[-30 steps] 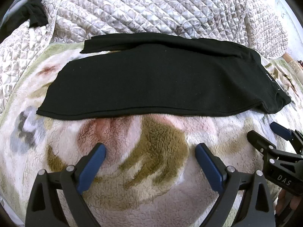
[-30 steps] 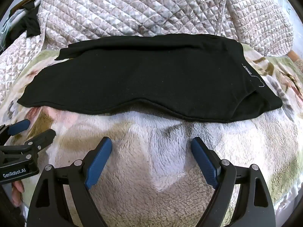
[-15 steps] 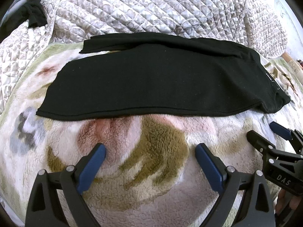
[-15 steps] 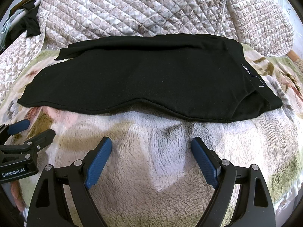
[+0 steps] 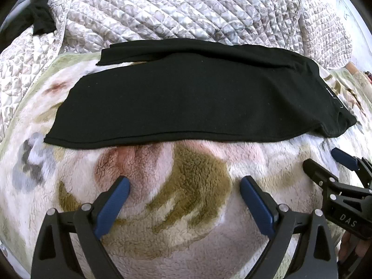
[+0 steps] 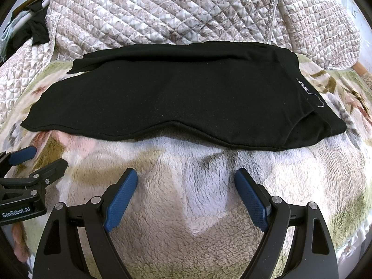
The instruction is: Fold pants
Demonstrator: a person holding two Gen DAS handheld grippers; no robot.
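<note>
Black pants [image 5: 190, 97] [image 6: 176, 97] lie flat across a fleece blanket, one leg folded over the other, waistband with a small white label at the right, leg hems at the left. My left gripper [image 5: 184, 186] hovers open over the blanket, just short of the pants' near edge, nothing between its blue pads. Likewise my right gripper [image 6: 186, 179] stands open in front of the near edge, toward the waist half. Each gripper shows in the other's view: the right gripper [image 5: 325, 162] at that frame's right edge, the left gripper [image 6: 44, 158] at the left edge.
A patterned fleece blanket [image 5: 186, 220] [image 6: 190, 209] covers the surface. A quilted floral cover [image 5: 186, 9] [image 6: 186, 11] bunches up behind the pants. A dark garment [image 5: 39, 21] hangs at the far left. A person's hand [image 5: 348, 244] holds the right gripper.
</note>
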